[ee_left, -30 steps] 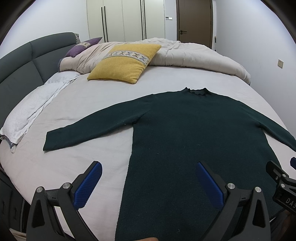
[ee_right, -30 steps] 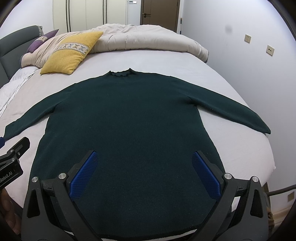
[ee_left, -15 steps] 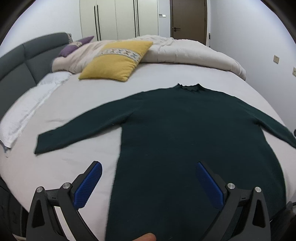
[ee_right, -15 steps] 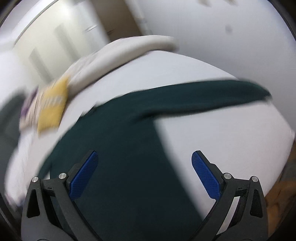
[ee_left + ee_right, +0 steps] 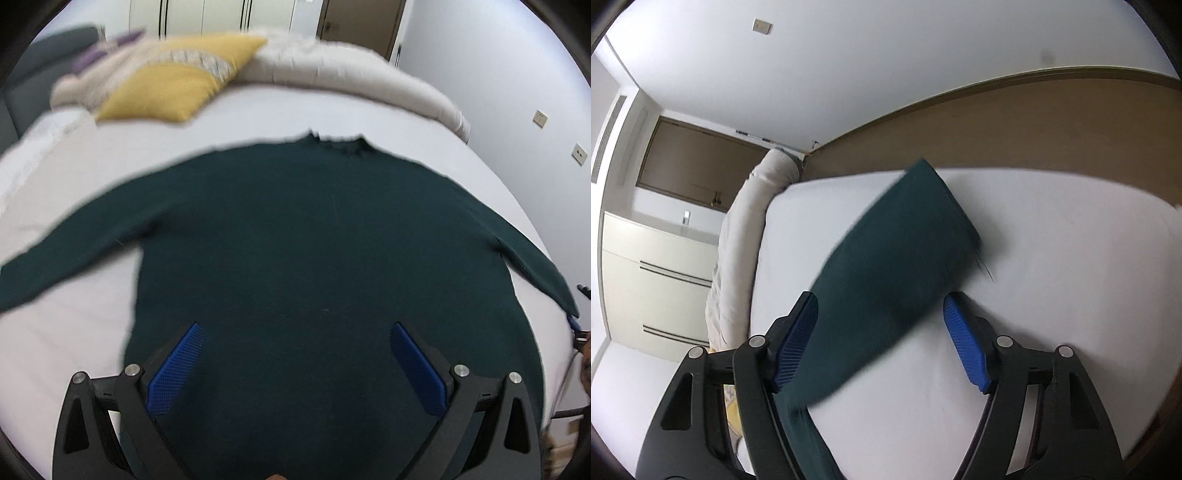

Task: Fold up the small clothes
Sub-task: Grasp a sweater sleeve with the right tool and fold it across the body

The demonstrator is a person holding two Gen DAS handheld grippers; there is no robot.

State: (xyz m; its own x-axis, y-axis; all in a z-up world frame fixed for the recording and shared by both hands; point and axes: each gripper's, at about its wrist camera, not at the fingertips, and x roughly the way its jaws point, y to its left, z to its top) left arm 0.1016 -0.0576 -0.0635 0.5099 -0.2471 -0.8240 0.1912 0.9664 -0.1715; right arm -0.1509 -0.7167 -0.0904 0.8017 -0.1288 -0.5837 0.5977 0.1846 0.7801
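A dark green long-sleeved sweater [image 5: 325, 258] lies flat on the white bed [image 5: 240, 114], collar away from me, both sleeves spread out. My left gripper [image 5: 295, 365] is open and empty above the sweater's lower body. My right gripper [image 5: 879, 339] is open, rolled on its side, with its fingers on either side of the sweater's right sleeve [image 5: 897, 258] near the cuff. The blue pads [image 5: 966, 347] stand apart from the cloth on the right side. The right gripper's tip [image 5: 576, 325] shows at the sleeve end in the left wrist view.
A yellow cushion [image 5: 177, 88] and a beige duvet [image 5: 354, 81] lie at the head of the bed. A grey headboard [image 5: 44, 55] is at far left. White wardrobes [image 5: 646, 280] and a brown door [image 5: 694, 166] stand beyond. The bed's edge [image 5: 1145, 369] and wooden floor are close to the sleeve.
My right gripper swung right and rolled sideways, going from above the sweater's body to the right sleeve's cuff. My left gripper moved right, centring over the sweater's body.
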